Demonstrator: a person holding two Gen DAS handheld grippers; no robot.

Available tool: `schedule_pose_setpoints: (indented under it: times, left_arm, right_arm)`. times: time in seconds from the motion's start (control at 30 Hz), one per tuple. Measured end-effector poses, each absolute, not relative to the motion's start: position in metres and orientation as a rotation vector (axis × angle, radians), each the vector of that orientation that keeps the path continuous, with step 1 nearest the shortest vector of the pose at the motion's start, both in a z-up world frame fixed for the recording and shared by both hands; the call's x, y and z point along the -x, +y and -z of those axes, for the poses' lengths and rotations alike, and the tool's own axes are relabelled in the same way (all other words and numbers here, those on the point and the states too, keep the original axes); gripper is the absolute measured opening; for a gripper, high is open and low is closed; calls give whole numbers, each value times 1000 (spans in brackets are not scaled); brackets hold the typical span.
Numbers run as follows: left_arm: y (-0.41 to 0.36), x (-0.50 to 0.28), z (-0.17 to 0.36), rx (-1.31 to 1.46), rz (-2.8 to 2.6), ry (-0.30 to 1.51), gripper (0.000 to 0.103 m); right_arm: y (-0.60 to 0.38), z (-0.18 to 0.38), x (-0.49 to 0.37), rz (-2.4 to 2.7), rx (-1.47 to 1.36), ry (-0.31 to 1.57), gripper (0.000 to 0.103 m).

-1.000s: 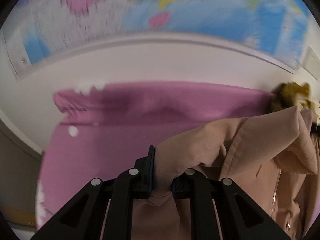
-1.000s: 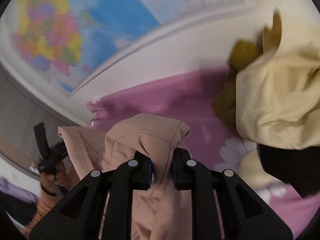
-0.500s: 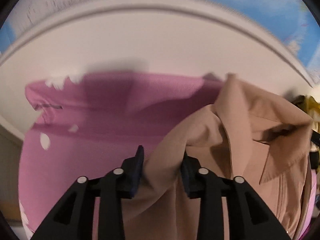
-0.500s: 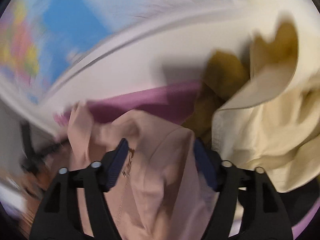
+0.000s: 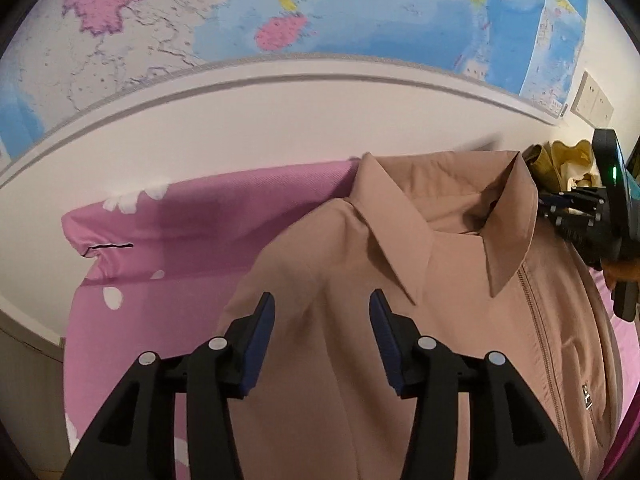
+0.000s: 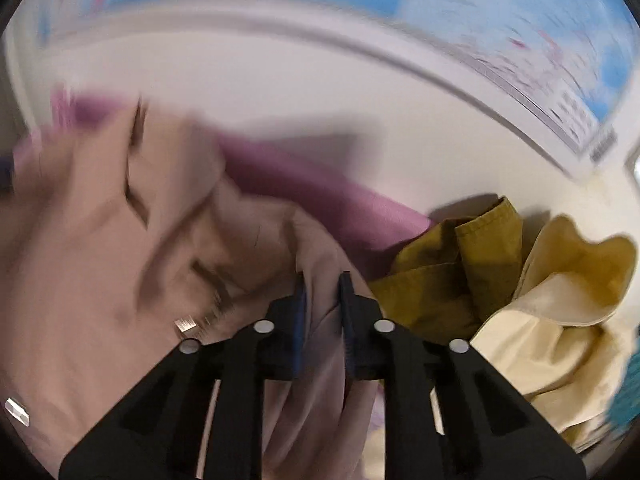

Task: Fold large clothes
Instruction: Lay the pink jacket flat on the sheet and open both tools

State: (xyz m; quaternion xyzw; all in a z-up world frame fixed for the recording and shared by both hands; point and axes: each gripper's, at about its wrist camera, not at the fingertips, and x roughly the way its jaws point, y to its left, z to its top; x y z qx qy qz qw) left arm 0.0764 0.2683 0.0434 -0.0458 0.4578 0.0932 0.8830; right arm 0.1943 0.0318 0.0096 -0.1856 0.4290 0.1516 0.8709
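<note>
A tan zip-up jacket (image 5: 400,248) lies face up on the pink bedsheet (image 5: 180,220), with its collar spread toward the wall. My left gripper (image 5: 322,300) hovers over the jacket's shoulder. Its jaws are opening and the pads stand clear of the cloth. In the blurred right wrist view, my right gripper (image 6: 322,282) is closing on a raised fold at the edge of the jacket (image 6: 100,240), with both pads against the fabric. The right gripper (image 5: 548,208) also shows at the far right of the left wrist view, just past the collar.
An olive garment (image 6: 452,272) and a cream garment (image 6: 560,320) are heaped on the bed right of the jacket. A white wall with a big map (image 5: 360,12) and wall sockets (image 5: 592,98) bounds the far side. A person's hand (image 5: 620,272) holds the right gripper.
The left gripper let go of the jacket's shoulder and its jaws widened. The jacket now lies flatter, collar spread. The right gripper opened, swung right and shut again on a fold.
</note>
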Motion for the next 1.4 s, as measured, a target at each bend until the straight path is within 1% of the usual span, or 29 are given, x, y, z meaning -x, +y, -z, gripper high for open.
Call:
schedule_pose_setpoints:
  times: [0.07, 0.1, 0.13, 0.17, 0.2, 0.23, 0.3, 0.33, 0.37, 0.4, 0.43, 0.53, 0.57, 0.67, 0.73, 0.8, 0.83, 0.87, 0.9, 0.93, 1.0, 1.07, 1.13, 1.2, 1.23, 1.3, 1.4]
  left_arm:
    - [273, -70, -52, 117, -182, 929, 47]
    - [276, -67, -55, 119, -192, 915, 48]
    - [280, -65, -56, 116, -204, 907, 51]
    - [282, -63, -57, 115, -218, 901, 52]
    - [285, -60, -57, 120, -230, 900, 53]
    - [288, -57, -57, 124, -235, 903, 53]
    - [290, -50, -56, 121, -238, 911, 53]
    - [291, -43, -55, 110, -246, 915, 53]
    - [292, -37, -55, 101, -244, 916, 54]
    - [292, -29, -55, 94, -236, 915, 55]
    - [292, -22, -56, 90, -233, 912, 57]
    - [294, 4, -54, 96, -231, 907, 58]
    - [294, 14, -53, 103, -232, 907, 58]
    - [293, 38, -46, 113, -227, 895, 58]
    - [289, 50, -42, 122, -214, 901, 58]
    - [284, 58, -39, 125, -203, 902, 58]
    - [281, 60, -37, 129, -195, 902, 58]
    - [278, 61, -36, 132, -187, 903, 58]
    - [275, 61, -35, 132, -184, 904, 58]
    - [272, 62, -34, 130, -182, 905, 58]
    - [266, 63, -35, 118, -179, 905, 58]
    - [262, 67, -36, 102, -188, 900, 58]
    - [263, 71, -38, 100, -195, 898, 58]
    - [267, 80, -39, 108, -203, 892, 58]
    - [270, 83, -39, 114, -208, 893, 58]
    - [275, 92, -38, 128, -213, 898, 58]
    - [281, 112, -39, 150, -183, 896, 58]
  right_arm:
    - [18, -31, -199, -319, 275, 855, 13]
    - [12, -33, -202, -325, 216, 867, 14]
    - [10, -30, -206, -322, 175, 897, 21]
    - [7, -25, -208, -300, 168, 916, 35]
    - [3, -22, -206, -274, 167, 924, 41]
    - [2, -21, -201, -271, 146, 919, 46]
    - [-3, -28, -186, -318, 86, 893, 49]
    - [-9, -36, -170, -338, 78, 867, 53]
    - [-15, -42, -153, -353, 83, 848, 62]
    - [-20, -46, -141, -365, 87, 841, 65]
    - [-24, -50, -122, -387, 91, 836, 67]
    - [-54, -48, -65, -450, 70, 872, 70]
    - [-70, -41, -42, -479, 30, 899, 73]
    - [-114, -8, 12, -495, -26, 974, 75]
    - [-147, 10, 34, -509, -68, 1031, 75]
    - [-152, 24, 50, -494, -72, 1080, 72]
    - [-153, 32, 58, -490, -66, 1095, 59]
    - [-154, 33, 62, -492, -62, 1089, 32]
    - [-160, 29, 63, -504, -69, 1078, 14]
    - [-169, 20, 61, -506, -100, 1057, 4]
    - [-178, -2, 59, -481, -98, 1001, 3]
    - [-193, -38, 53, -417, -107, 907, 3]
    - [-230, -77, 48, -333, -168, 800, 3]
    - [-255, -88, 42, -250, -174, 763, 5]
    - [-265, -87, 34, -185, -165, 764, 5]
    - [-277, -65, 16, -94, -170, 826, 8]
    - [-285, -21, 3, 15, -180, 931, 19]
